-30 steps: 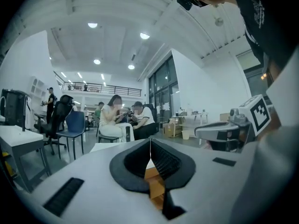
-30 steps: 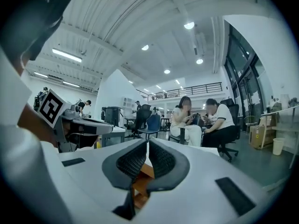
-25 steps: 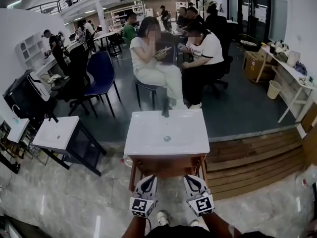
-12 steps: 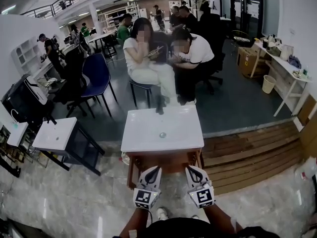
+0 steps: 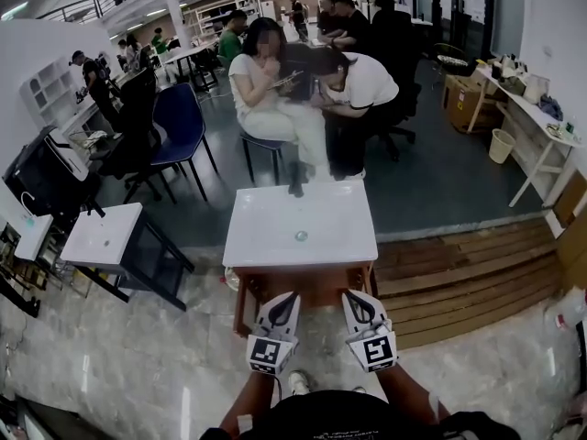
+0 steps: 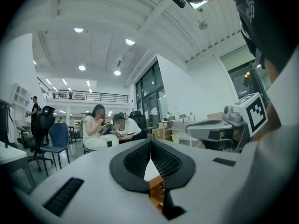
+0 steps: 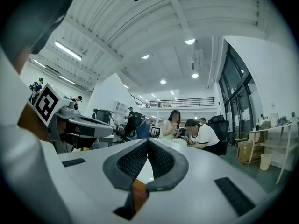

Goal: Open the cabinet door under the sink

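A white sink top point(image 5: 301, 227) rests on a wooden cabinet point(image 5: 275, 287) right in front of me in the head view. Its front face is mostly hidden beneath the sink's edge and behind the grippers, so no door or handle shows. My left gripper point(image 5: 282, 306) and right gripper point(image 5: 356, 304) hover side by side just short of the cabinet front, pointing at it. Both are shut and hold nothing. In the left gripper view the left gripper point(image 6: 150, 143) has its black pads meeting, with a strip of wooden cabinet point(image 6: 156, 191) showing below them. The right gripper point(image 7: 148, 142) looks the same.
A second white sink stand point(image 5: 101, 236) sits at the left. Behind the sink are seated people point(image 5: 275, 99) and a blue chair point(image 5: 179, 122). Wooden decking point(image 5: 459, 278) lies to the right, with a white desk point(image 5: 537, 108) and bin point(image 5: 502, 145) beyond. My shoes point(image 5: 298, 381) are below.
Both grippers have risen a little and come slightly closer to the cabinet front. The head view has shifted somewhat. The jaws stay closed throughout.
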The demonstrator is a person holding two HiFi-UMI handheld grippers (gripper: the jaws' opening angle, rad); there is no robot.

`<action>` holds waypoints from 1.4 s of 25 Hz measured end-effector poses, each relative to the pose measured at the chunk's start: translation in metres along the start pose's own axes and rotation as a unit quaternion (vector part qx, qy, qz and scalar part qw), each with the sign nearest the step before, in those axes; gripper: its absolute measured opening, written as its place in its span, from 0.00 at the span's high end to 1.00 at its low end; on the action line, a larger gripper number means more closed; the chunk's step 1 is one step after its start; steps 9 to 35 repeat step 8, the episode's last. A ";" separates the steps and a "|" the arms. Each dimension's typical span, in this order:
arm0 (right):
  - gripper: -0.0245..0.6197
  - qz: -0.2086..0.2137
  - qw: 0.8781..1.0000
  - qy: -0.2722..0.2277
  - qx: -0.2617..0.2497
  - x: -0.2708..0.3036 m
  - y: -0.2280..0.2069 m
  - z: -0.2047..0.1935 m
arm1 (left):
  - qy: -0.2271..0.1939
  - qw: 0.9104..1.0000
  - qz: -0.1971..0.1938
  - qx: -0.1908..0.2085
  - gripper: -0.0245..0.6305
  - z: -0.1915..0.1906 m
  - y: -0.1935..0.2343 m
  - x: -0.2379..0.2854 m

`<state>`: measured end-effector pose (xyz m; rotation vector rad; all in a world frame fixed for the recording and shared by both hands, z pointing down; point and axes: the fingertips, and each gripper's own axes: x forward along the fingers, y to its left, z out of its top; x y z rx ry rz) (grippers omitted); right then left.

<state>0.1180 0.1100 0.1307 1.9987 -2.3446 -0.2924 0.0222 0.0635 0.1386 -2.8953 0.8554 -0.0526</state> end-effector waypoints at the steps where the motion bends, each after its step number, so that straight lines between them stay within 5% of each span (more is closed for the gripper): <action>1: 0.92 0.001 1.000 -0.002 0.000 0.001 0.000 0.000 | 0.001 1.000 0.000 0.000 0.93 0.000 0.000 0.000; 35: 0.92 0.007 1.000 0.010 0.001 0.004 0.005 -0.006 | 0.000 1.000 0.000 0.004 0.93 -0.002 0.003 0.001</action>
